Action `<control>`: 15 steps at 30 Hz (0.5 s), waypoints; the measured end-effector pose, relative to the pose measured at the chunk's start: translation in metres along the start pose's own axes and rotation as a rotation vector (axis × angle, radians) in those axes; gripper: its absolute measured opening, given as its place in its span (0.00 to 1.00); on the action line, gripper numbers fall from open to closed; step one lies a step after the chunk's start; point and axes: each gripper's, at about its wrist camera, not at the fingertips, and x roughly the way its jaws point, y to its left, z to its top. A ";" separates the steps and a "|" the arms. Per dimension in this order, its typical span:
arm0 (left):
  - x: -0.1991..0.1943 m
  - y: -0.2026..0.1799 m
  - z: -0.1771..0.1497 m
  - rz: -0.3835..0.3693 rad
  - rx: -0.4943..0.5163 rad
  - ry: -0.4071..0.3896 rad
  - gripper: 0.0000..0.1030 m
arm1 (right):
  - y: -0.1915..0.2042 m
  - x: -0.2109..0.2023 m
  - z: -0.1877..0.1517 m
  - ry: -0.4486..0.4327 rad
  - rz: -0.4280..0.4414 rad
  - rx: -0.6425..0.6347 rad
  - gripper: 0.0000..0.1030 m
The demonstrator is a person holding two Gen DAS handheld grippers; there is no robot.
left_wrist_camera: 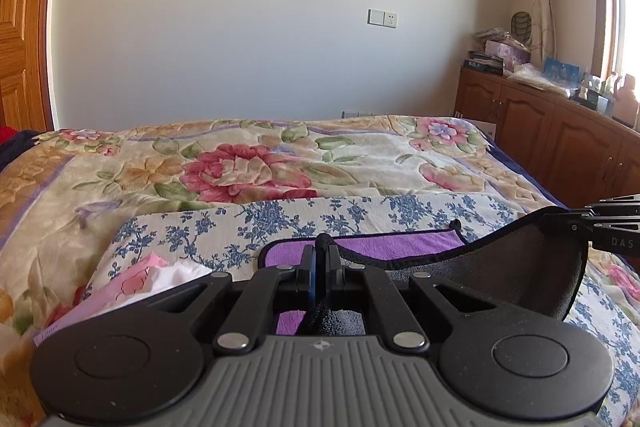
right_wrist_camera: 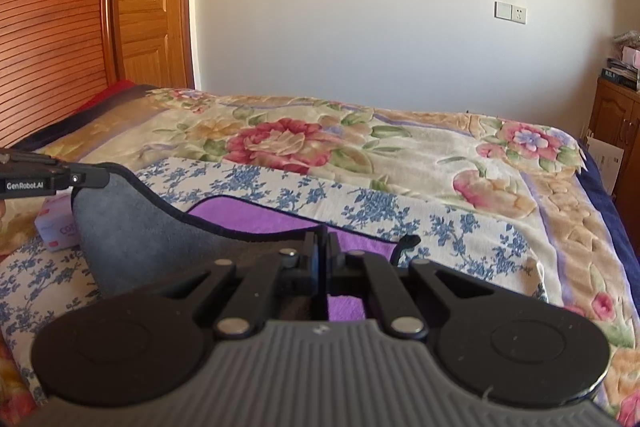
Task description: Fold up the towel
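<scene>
left tongs [left_wrist_camera: 319,259]: clamped on near edge of purple-and-grey black-trimmed microfibre towel [left_wrist_camera: 384,247]
right tongs [right_wrist_camera: 322,251]: clamped on same edge
lifted edge: strung between both, far half flat ahead on bed [left_wrist_camera: 248,163]

Left gripper [left_wrist_camera: 320,259] shut on towel [left_wrist_camera: 520,267] edge, right gripper [left_wrist_camera: 612,223] pinching it too, above bed [left_wrist_camera: 240,163].

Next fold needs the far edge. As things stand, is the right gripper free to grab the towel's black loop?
Probably not: the right gripper is shut on the towel edge. The loop lies unobstructed.
</scene>
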 end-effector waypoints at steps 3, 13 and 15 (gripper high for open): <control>0.004 0.000 0.004 0.004 0.000 -0.006 0.05 | -0.003 0.004 0.002 -0.005 -0.001 -0.007 0.04; 0.016 -0.005 0.022 0.010 0.042 -0.031 0.05 | -0.008 0.017 0.010 -0.014 0.001 -0.042 0.04; 0.018 -0.004 0.025 0.013 0.047 -0.036 0.05 | -0.009 0.020 0.013 -0.019 -0.002 -0.048 0.04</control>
